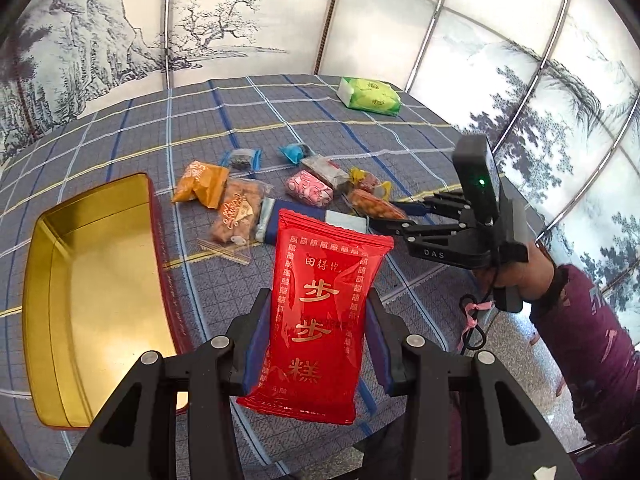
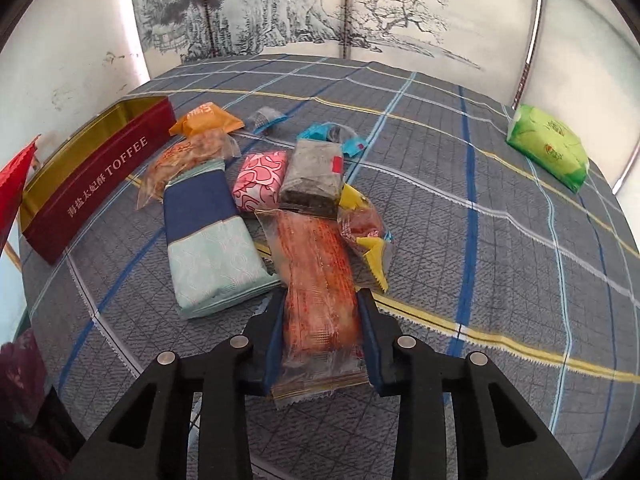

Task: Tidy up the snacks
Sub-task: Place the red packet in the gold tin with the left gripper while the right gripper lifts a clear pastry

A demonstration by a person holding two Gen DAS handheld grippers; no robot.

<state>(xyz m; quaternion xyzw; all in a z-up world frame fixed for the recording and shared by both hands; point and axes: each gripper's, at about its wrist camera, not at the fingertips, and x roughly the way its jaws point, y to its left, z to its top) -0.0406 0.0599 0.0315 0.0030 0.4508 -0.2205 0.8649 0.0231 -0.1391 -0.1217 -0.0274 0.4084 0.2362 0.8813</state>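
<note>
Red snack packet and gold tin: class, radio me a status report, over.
Left gripper shut on glossy red snack packet. Right gripper shut on clear orange-printed packet. Open gold tin empty, nothing blocking.

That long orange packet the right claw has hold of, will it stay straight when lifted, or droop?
The orange packet probably droops somewhat: its clear film wrinkles and it reaches far past the right gripper. The glossy wrapper may slip. It looks light, and likely holds brittle snacks that a hard squeeze might crack.
</note>
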